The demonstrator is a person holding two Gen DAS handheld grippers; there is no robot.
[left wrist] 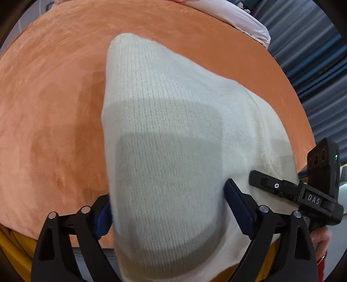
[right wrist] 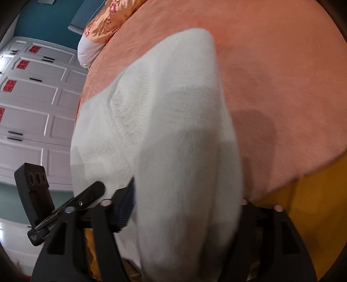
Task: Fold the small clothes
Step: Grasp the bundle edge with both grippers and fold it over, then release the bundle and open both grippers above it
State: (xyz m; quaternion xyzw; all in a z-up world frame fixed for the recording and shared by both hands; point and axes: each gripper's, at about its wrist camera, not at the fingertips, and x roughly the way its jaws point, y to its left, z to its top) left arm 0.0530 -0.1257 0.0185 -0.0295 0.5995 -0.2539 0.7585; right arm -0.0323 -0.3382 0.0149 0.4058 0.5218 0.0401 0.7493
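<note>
A white knit garment [left wrist: 169, 134] lies on an orange bed cover [left wrist: 54, 112], stretching away from me. My left gripper [left wrist: 171, 214] is open, its blue-padded fingers [left wrist: 238, 208] standing either side of the near fold of the garment. In the right wrist view the same white garment [right wrist: 173, 141] drapes over my right gripper [right wrist: 186, 208], which is open; its left finger [right wrist: 124, 206] shows beside the cloth and the right finger is hidden behind it. Each gripper appears in the other's view: the right one [left wrist: 288, 191], the left one [right wrist: 65, 208].
The orange cover [right wrist: 282, 86] ends at a near edge with yellow fabric [right wrist: 314, 206] below it. A white pillow [left wrist: 245, 19] and a flowered orange cloth [right wrist: 104, 21] lie at the bed's far end. White cabinet doors [right wrist: 32, 97] stand beside the bed.
</note>
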